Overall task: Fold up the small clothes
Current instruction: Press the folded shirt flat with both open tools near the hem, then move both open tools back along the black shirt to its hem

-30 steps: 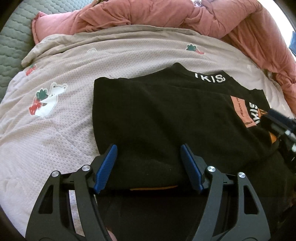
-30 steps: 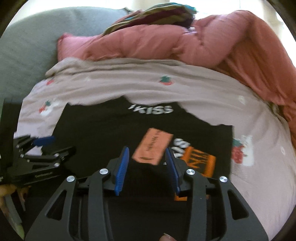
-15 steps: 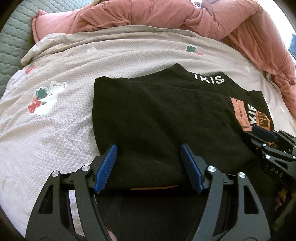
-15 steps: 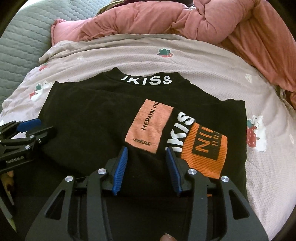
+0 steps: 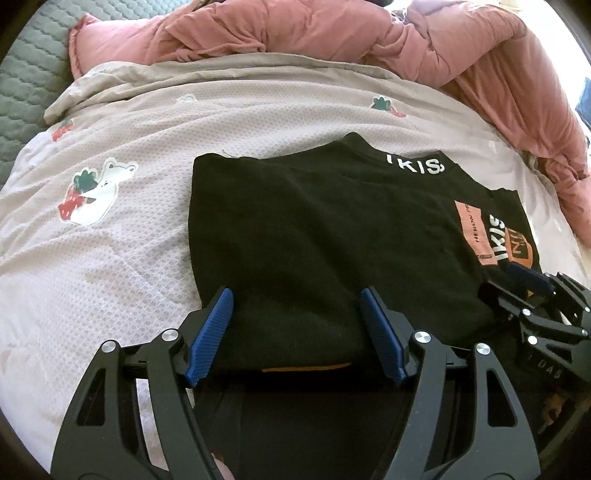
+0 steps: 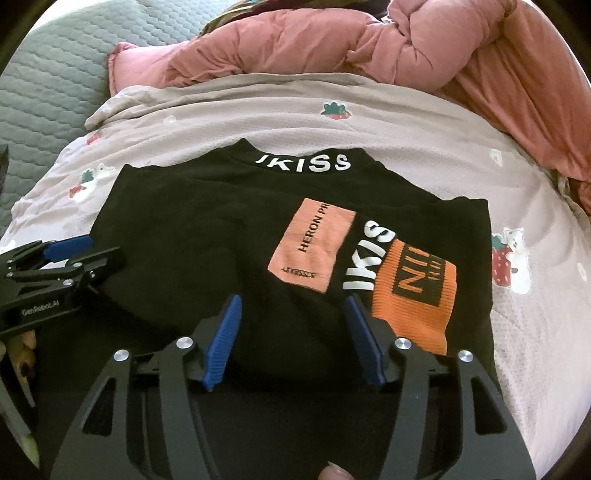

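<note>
A black top (image 5: pixel 314 221) lies folded on the bed, its collar with white lettering (image 6: pixel 303 164) at the far side. A folded-in sleeve with a peach patch (image 6: pixel 312 243) and an orange cuff (image 6: pixel 413 295) rests flat on its right half. My left gripper (image 5: pixel 294 293) stands open over the top's near left edge, its pads apart from the cloth. My right gripper (image 6: pixel 292 299) hovers at the near edge beside the orange cuff. Its jaws are opening, with black cloth lying below and between them but not pinched. Each gripper shows in the other's view: right gripper (image 5: pixel 528 291), left gripper (image 6: pixel 74 251).
The top rests on a pale blanket (image 5: pixel 110 277) printed with strawberries and bears. A bunched pink quilt (image 5: pixel 332 29) runs along the far side and the right. A grey-green quilted mattress (image 5: pixel 26 74) shows at the far left. A fingertip (image 6: pixel 332 472) shows at the bottom edge.
The sleeve flap that my right gripper held raised now lies flat on the top. The right jaws have spread apart. The left gripper has stayed where it was.
</note>
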`<action>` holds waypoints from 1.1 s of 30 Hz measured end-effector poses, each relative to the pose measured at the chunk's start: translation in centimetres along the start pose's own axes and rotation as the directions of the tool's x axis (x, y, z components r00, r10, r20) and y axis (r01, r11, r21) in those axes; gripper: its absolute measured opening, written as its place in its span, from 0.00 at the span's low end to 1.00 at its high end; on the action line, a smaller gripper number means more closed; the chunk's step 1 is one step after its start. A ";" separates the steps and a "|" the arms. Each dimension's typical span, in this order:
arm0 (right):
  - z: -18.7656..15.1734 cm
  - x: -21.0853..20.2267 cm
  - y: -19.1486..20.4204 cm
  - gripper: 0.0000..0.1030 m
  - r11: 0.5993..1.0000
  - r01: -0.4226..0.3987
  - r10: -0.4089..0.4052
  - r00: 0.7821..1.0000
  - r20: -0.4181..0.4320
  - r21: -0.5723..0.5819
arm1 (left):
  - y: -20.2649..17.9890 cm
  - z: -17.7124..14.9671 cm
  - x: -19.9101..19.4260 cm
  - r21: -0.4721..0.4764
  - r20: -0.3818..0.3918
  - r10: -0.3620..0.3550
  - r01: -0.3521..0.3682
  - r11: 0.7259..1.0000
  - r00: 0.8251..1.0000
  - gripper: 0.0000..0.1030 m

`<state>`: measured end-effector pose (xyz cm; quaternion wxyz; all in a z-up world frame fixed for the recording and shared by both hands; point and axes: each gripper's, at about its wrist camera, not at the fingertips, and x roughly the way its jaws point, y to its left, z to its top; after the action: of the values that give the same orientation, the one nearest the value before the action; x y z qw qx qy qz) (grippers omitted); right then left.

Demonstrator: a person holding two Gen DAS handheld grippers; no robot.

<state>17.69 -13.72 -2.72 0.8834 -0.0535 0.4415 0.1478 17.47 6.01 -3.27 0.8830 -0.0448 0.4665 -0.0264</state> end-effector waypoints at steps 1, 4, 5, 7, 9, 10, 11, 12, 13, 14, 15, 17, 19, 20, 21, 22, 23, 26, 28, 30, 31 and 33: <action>0.0 -0.1 0.1 0.56 1.000 0.000 0.000 1.000 0.001 0.001 | 0.0 0.0 -0.1 -0.004 0.001 -0.001 0.001 1.000 1.000 0.63; 0.0 -0.4 -0.1 0.56 1.000 -0.010 0.010 1.000 0.005 0.016 | 0.2 -0.2 -0.5 -0.016 0.005 -0.003 0.003 1.000 1.000 0.66; 0.0 -0.5 -0.2 0.56 1.000 -0.016 0.016 1.000 0.008 0.021 | 0.3 -0.2 -0.7 -0.020 0.007 -0.003 0.004 1.000 1.000 0.66; 0.0 -0.8 -0.2 0.69 0.999 -0.038 0.037 0.999 0.015 0.029 | 0.5 -0.3 -1.0 -0.030 0.013 -0.009 0.009 1.000 1.000 0.66; -0.1 -1.4 0.0 0.74 0.998 -0.047 0.046 0.999 0.028 0.036 | 0.6 -0.4 -1.3 -0.038 0.019 -0.009 0.010 0.999 1.000 0.67; -0.1 -1.5 0.1 0.76 0.999 -0.043 0.042 0.999 0.033 0.032 | 0.7 -0.4 -1.6 -0.046 0.024 -0.008 0.009 0.999 1.000 0.67; -0.1 -1.7 0.2 0.77 0.999 -0.038 0.037 0.999 0.037 0.028 | 0.8 -0.5 -1.8 -0.050 0.027 -0.008 0.009 0.999 1.000 0.67; -0.1 -1.8 0.2 0.79 0.999 -0.038 0.036 0.999 0.039 0.027 | 1.0 -0.5 -2.0 -0.055 0.030 -0.008 0.010 0.998 1.000 0.69; -0.2 -2.0 0.2 0.80 0.999 -0.037 0.036 0.999 0.040 0.028 | 1.1 -0.6 -2.2 -0.061 0.035 -0.008 0.010 0.998 0.999 0.73; -0.2 -2.0 0.2 0.81 0.999 -0.034 0.032 0.999 0.041 0.031 | 1.2 -0.5 -2.4 -0.065 0.039 -0.005 0.008 0.998 0.999 0.75; -0.2 -2.2 0.2 0.81 0.999 -0.030 0.029 0.999 0.044 0.031 | 1.3 -0.5 -2.6 -0.066 0.045 0.000 0.003 0.998 0.999 0.76; -0.2 -2.5 0.2 0.82 0.999 -0.029 0.028 0.998 0.050 0.033 | 1.4 -0.5 -3.1 -0.064 0.061 0.011 -0.007 0.998 0.998 0.76; -0.3 -2.8 0.1 0.86 0.999 -0.026 0.024 0.998 0.054 0.036 | 1.5 -0.4 -3.6 -0.066 0.074 0.018 -0.013 0.998 0.997 0.80; -0.3 -3.0 0.0 0.87 0.999 -0.023 0.021 0.998 0.060 0.039 | 1.6 -0.4 -3.7 -0.067 0.079 0.019 -0.013 0.998 0.997 0.80; -0.3 -3.2 -0.1 0.87 0.999 -0.021 0.018 0.998 0.062 0.041 | 1.6 -0.4 -3.9 -0.069 0.084 0.021 -0.015 0.998 0.996 0.80; -0.3 -3.4 -0.3 0.90 0.999 -0.018 0.015 0.998 0.065 0.046 | 1.6 -0.4 -4.3 -0.069 0.093 0.026 -0.020 0.997 0.995 0.80; -0.2 -3.6 -0.4 0.90 0.999 -0.017 0.013 0.998 0.069 0.050 | 1.6 -0.4 -4.5 -0.068 0.098 0.029 -0.023 0.997 0.995 0.80; -0.2 -4.3 -0.7 0.91 0.999 -0.002 -0.003 0.997 0.082 0.054 | 1.6 -0.4 -5.3 -0.071 0.122 0.040 -0.031 0.997 0.992 0.91; -0.2 -4.7 -0.8 0.92 0.999 0.004 -0.009 0.996 0.089 0.054 | 1.5 -0.4 -5.8 -0.072 0.137 0.035 -0.026 0.997 0.990 0.91; -0.2 -5.2 -1.0 0.92 0.998 0.009 -0.014 0.995 0.097 0.055 | 1.4 -0.4 -6.3 -0.071 0.150 0.035 -0.024 0.997 0.988 0.91; -0.2 -5.4 -1.1 0.92 0.998 0.011 -0.016 0.995 0.098 0.054 | 1.3 -0.4 -6.5 -0.069 0.154 0.036 -0.025 0.997 0.987 0.91; -0.2 -6.0 -1.3 0.93 0.998 0.023 -0.028 0.994 0.106 0.051 | 1.1 -0.5 -6.8 -0.061 0.161 0.040 -0.030 0.998 0.986 0.91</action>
<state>14.56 -16.27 1.89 0.9086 -0.0290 0.3965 0.1281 13.23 7.72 1.90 0.9167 -0.0646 0.3942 0.0064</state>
